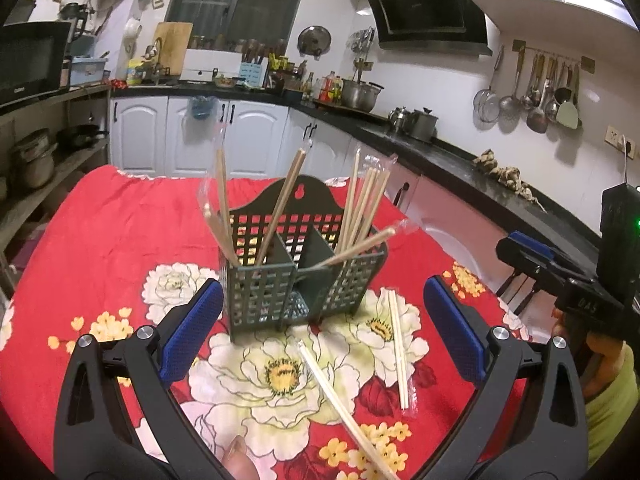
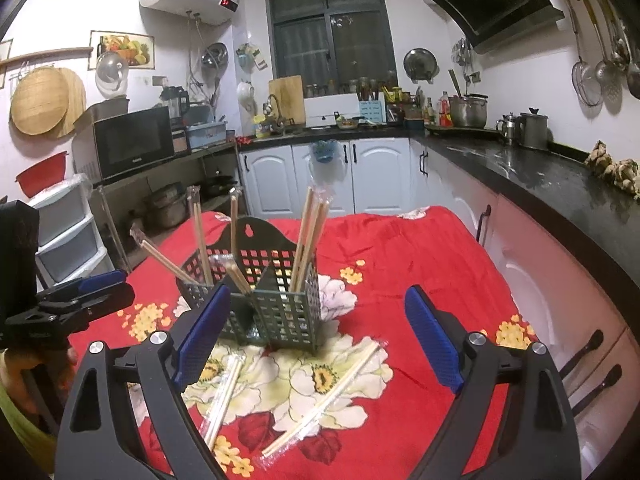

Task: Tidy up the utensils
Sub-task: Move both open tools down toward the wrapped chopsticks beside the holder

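The dark green perforated plastic utensil caddy (image 1: 304, 280) stands mid-table on the red floral tablecloth (image 1: 100, 248), chopsticks upright inside for storage. Two wrapped wooden chopstick pairs (image 2: 324, 396) lie near the table's front edge. The left gripper (image 1: 320, 332) and right gripper (image 2: 316, 340) both gape wide, empty. Kitchen cabinets (image 2: 320, 176) stand behind.

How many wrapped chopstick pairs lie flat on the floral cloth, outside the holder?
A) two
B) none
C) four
A: the right wrist view shows two wrapped pairs on the cloth in front of the holder, one on the left and one on the right; the rest stand inside it.
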`<state>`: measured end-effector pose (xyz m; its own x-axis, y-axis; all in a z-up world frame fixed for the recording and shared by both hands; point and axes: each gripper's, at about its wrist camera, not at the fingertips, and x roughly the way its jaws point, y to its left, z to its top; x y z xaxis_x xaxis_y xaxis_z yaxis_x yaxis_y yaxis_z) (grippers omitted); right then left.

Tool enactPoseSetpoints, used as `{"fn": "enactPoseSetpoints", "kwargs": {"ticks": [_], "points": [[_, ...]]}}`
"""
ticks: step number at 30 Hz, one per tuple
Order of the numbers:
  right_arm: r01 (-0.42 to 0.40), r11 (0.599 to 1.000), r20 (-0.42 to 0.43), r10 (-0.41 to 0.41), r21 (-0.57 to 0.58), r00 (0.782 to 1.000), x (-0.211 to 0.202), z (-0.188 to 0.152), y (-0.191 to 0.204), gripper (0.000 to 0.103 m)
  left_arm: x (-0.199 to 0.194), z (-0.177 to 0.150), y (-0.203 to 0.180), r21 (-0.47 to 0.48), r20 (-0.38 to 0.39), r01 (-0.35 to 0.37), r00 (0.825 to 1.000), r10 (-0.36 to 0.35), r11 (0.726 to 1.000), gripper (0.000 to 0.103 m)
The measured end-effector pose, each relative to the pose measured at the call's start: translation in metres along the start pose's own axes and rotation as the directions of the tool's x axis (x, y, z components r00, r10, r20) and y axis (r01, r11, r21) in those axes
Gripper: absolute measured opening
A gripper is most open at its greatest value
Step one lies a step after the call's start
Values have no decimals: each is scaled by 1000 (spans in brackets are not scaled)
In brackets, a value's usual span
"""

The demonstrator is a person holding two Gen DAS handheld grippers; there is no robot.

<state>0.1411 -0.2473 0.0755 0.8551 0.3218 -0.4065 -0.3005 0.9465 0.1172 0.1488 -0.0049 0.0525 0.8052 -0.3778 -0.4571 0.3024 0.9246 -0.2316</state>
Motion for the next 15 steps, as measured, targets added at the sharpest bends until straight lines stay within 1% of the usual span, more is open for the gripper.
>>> {"fn": "enactPoseSetpoints", "kwargs": {"ticks": [6,15], "points": [[13,1000,-32,-13,5,999,0,-11,-9,86,3,-11,-1,-6,-32,-11,999,11,1000,92],[38,999,-107,-38,-1,994,11,-31,-18,86,28,-30,-2,-19,-124,4,992,-7,1000,92]]}}
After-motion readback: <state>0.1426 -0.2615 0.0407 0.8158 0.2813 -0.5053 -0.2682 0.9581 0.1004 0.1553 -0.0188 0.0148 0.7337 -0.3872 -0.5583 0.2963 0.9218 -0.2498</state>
